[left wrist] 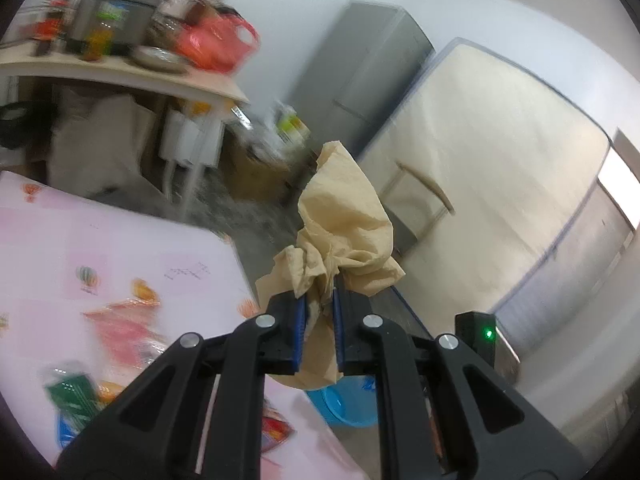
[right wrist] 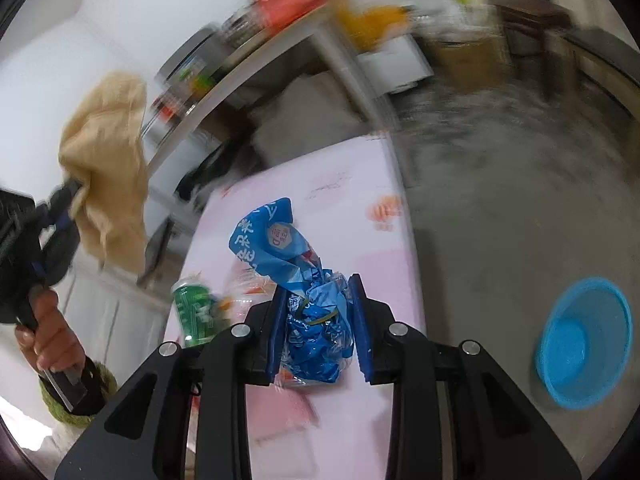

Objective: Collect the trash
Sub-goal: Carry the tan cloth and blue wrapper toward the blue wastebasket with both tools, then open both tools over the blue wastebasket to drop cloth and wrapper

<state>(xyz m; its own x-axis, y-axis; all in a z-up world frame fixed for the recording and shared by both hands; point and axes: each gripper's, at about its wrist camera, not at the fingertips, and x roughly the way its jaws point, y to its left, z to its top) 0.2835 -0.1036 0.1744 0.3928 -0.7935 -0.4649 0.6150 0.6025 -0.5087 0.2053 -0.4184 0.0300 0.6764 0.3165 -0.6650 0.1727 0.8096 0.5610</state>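
My left hand-held gripper has its blue pads nearly together, pinching a crumpled tan paper napkin that bunches between the pads and billows up past the fingertips. My right hand-held gripper is pinching a crushed blue plastic wrapper; the pads stand a little apart because the wad fills the gap, and a printed flap of it sticks up beyond the tips.

Just below and left of the right hand-held gripper, I see a green can on the pink patterned surface, near some blurred orange-and-clear packaging I can't identify. Under the left hand-held gripper, to its left, the same surface carries more litter: a reddish wrapper and a green packet, both smeared by blur.

Off to the right of the right hand-held gripper, down on the grey floor, sits a blue plastic basin, well apart from the surface. From the left wrist view I catch only part of that basin beneath the fingers.

Far left of my right hand-held gripper, a hand with a green knitted cuff holds the other hand-held gripper's grip, with the napkin hanging from it.

Farther ahead stands a cluttered shelf with an orange-red bag, and beyond it a grey refrigerator and a pale mattress leaning on the wall.
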